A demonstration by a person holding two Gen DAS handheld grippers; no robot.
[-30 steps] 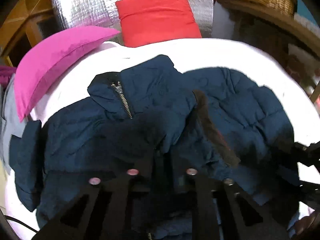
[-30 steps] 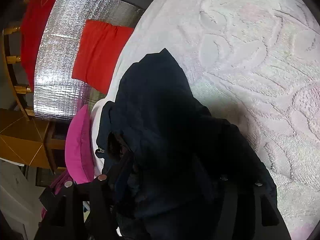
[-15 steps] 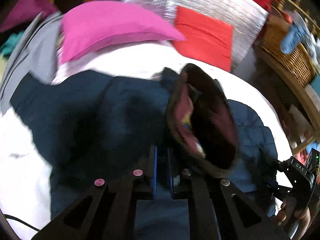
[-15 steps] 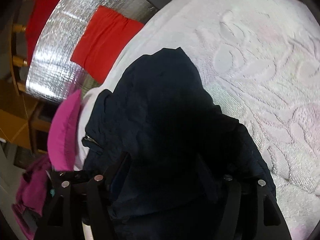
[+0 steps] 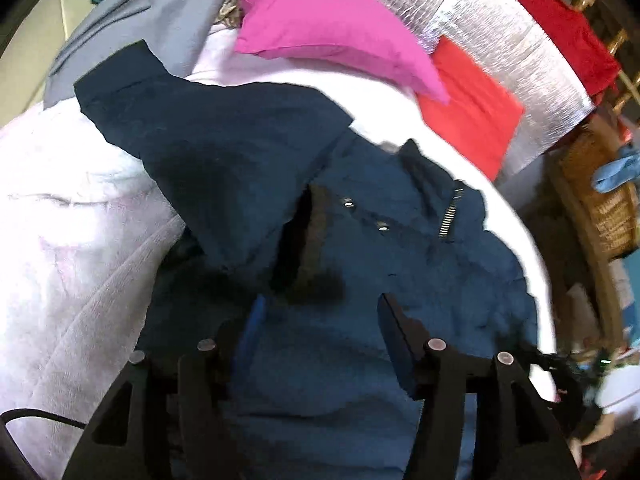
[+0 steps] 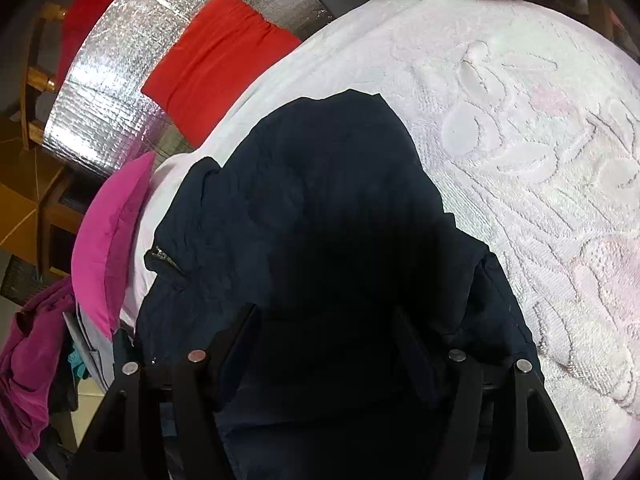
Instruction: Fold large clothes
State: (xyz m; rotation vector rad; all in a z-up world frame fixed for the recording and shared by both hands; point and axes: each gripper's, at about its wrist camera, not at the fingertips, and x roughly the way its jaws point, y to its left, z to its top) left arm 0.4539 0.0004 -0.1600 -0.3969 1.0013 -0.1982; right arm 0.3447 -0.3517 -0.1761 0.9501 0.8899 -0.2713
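Your left gripper (image 5: 320, 312) now stands with its fingers apart above the navy jacket (image 5: 360, 240). A second ago they were together; they have just been opening, and no fabric is pinched between them. Half a second ago the hood hung raised in front of this gripper with its dark red lining showing. It now lies flat on the jacket body, and the left-wrist picture has swung: the pink pillow (image 5: 332, 28) sits at top centre rather than at the left, and a sleeve (image 5: 168, 112) now reaches out toward the upper left.

Your right gripper (image 6: 324, 320) also has its fingers apart, slightly wider than a second ago. Dark jacket fabric fills the gap, but you cannot tell from this view whether the pads press on it. The picture here has changed little.

The jacket lies spread on the white bedspread (image 6: 520, 160), collar toward the pillows.

View differences:
- Left wrist only: two metal snaps (image 5: 348, 202) beside a dark opening in the fabric, a grey garment (image 5: 132, 20) at the upper left, a wicker basket (image 5: 612, 208) at the right edge.
- Right wrist only: the embossed floral relief of the bedspread and a magenta garment (image 6: 28, 368) at the lower left.
- Both: the red pillow (image 5: 472, 116) against silver quilted padding (image 5: 520, 40), and the zipper (image 5: 450, 216).
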